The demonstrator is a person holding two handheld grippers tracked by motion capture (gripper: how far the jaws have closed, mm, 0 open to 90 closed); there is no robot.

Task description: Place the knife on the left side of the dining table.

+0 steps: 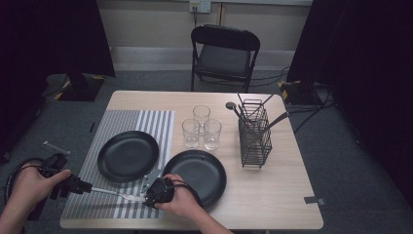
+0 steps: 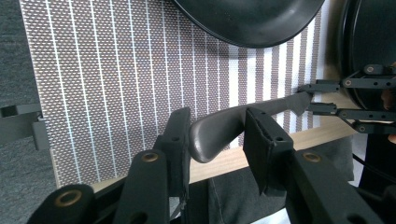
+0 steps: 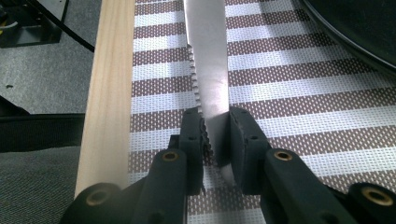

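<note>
Your right claw (image 3: pixel 215 140) pinches the knife (image 3: pixel 208 70) blade while your left claw (image 2: pixel 217 140) stands slack around the handle, so the knife can tip onto the placemat (image 2: pixel 116 93).

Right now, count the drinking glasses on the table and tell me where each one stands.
3. One glass stands farthest back; a second sits front-left of it; the third sits front-right, all clustered between the striped placemat and the wire cutlery rack. None seems hidden.
</note>
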